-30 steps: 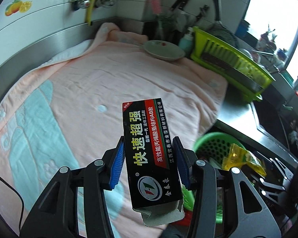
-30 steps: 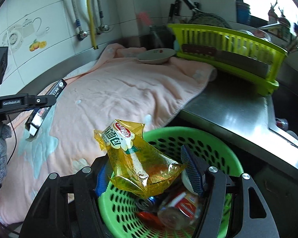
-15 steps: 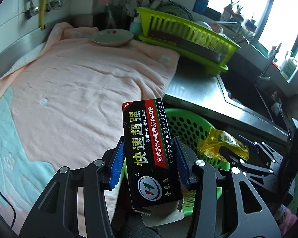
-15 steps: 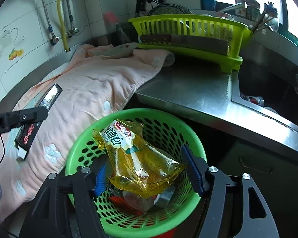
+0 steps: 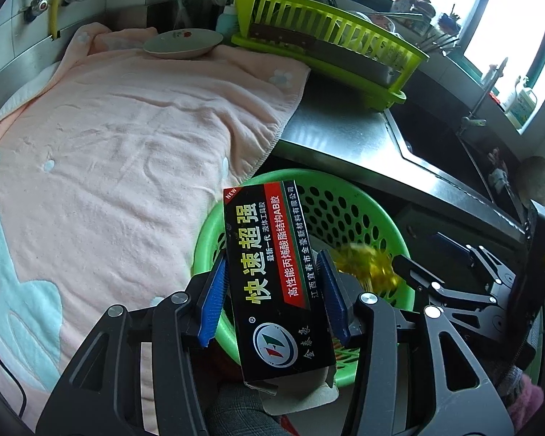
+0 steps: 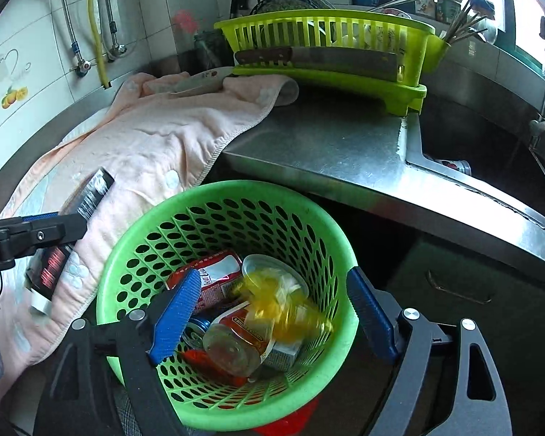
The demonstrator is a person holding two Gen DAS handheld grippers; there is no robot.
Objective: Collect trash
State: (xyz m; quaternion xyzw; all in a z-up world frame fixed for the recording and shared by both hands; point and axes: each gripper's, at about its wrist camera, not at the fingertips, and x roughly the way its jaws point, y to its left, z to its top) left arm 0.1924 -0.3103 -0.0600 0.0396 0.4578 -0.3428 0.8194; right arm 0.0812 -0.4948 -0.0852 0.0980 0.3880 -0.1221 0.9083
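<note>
Gone from the right gripper (image 6: 272, 321) is the yellow snack bag (image 6: 283, 312): a second ago it sat pinched between those fingers, and now they stand wide apart with nothing in them while the bag, a yellow blur, drops into the green basket (image 6: 163, 214). Meanwhile the left gripper (image 5: 274, 299) has swung over from above the pink towel (image 5: 127, 145) to the basket's near rim, fingers closed on the black glue box (image 5: 269, 272). That box stands with its long axis running up along the fingers, its open flap end down by the hand, and the basket's mouth lies straight ahead and below it (the left side is plainly the nearer one for this item). My guess is it only needs easing forward before letting go. Counted: one box, one bag, one basket, and roughly three cans (image 6: 214, 272) already inside
</note>
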